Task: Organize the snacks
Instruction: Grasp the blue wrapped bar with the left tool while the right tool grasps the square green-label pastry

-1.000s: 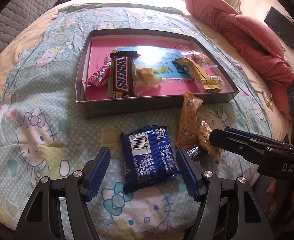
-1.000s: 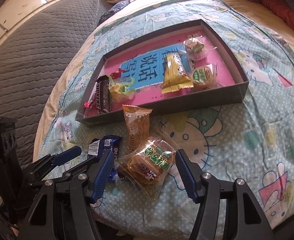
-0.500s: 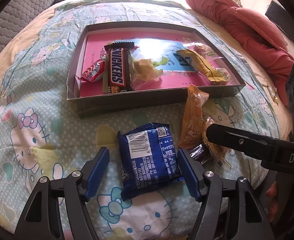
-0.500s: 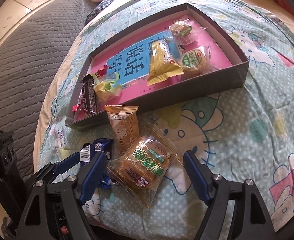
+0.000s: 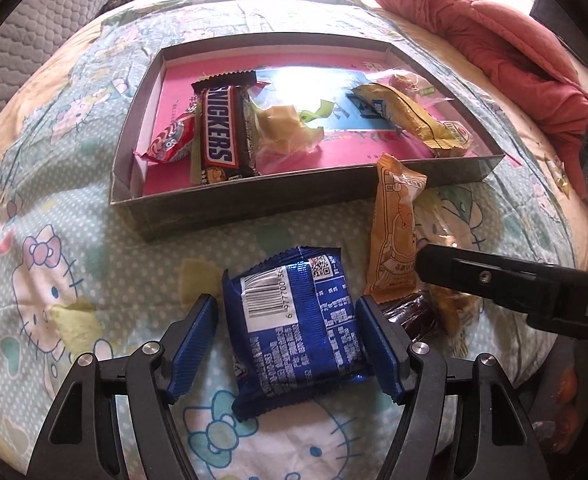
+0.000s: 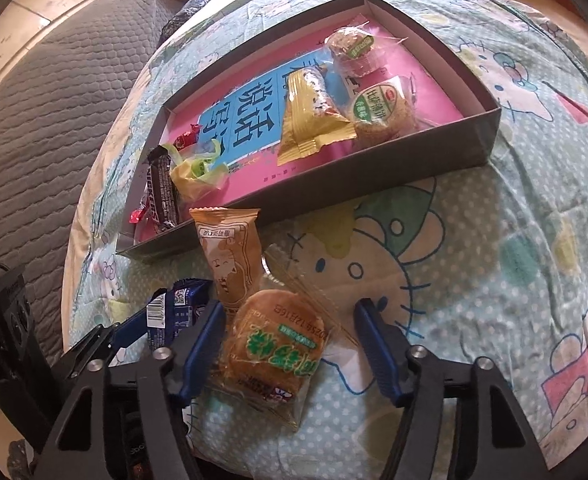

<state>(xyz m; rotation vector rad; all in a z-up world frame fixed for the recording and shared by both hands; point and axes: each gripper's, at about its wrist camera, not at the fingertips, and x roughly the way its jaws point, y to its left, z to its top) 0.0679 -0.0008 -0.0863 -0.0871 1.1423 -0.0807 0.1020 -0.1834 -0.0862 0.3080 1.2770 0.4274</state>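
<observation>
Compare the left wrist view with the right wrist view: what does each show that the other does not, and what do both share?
Only the left wrist view shows the pink blanket and the blue packet's barcode side between the left gripper's open fingers. Only the right shows the clear-wrapped cake between the right gripper's closing fingers, and the grey quilt. Both show the grey box and orange packet.

Black frames, blue ribbed fingers [image 5: 377, 346]

Counted in box [image 5: 230, 208]: six snacks, including one Snickers [image 5: 220, 136] and two round cakes [image 6: 377, 110]. On bedspread [image 6: 493, 260]: three packets.
</observation>
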